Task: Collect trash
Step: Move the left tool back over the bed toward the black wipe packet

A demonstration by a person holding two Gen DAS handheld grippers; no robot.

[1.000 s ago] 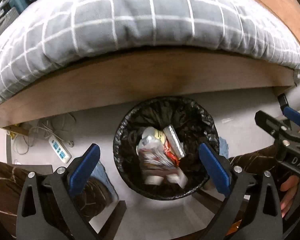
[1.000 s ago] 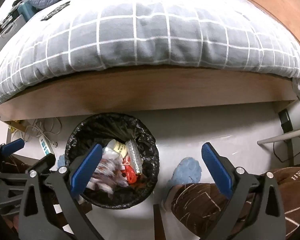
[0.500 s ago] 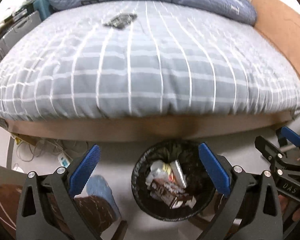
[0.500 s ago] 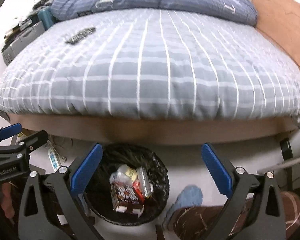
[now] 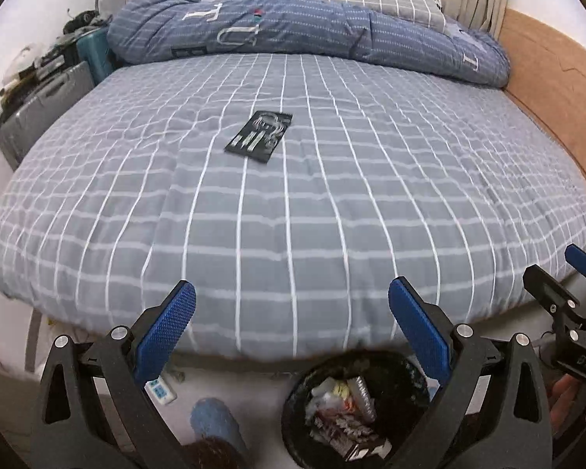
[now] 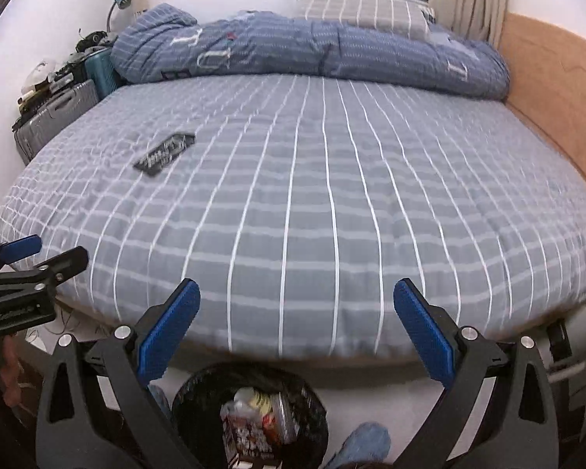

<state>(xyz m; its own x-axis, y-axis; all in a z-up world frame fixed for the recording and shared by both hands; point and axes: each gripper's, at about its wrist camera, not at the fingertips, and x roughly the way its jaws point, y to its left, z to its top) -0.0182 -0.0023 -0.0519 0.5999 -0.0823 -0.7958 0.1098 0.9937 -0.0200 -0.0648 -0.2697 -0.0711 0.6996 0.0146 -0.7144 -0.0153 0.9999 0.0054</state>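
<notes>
1. nearest to us, the left gripper point(image 5: 292, 314) has its jaws wide apart with nothing between them; the right gripper point(image 6: 297, 308) is just the same, spread and empty.
2. down on the floor below them sits the black-lined trash bin point(image 5: 406, 363), already carrying wrappers and a carton, tucked against the near edge of the bed.
3. out across the grey checked bedspread point(image 5: 332, 211) lies the one loose piece: a flat black packet point(image 5: 258, 136), well apart from both grippers, left of centre and toward the far side.
4. judging by looks, it's a thin, light, floppy foil wrapper, probably slick; it lies flush on soft quilt, so a pinch at the near short edge seems best, pressing slightly into the padding.
5. farthest back, a rolled blue duvet point(image 5: 312, 35) lies along the far edge of the bed.
</notes>
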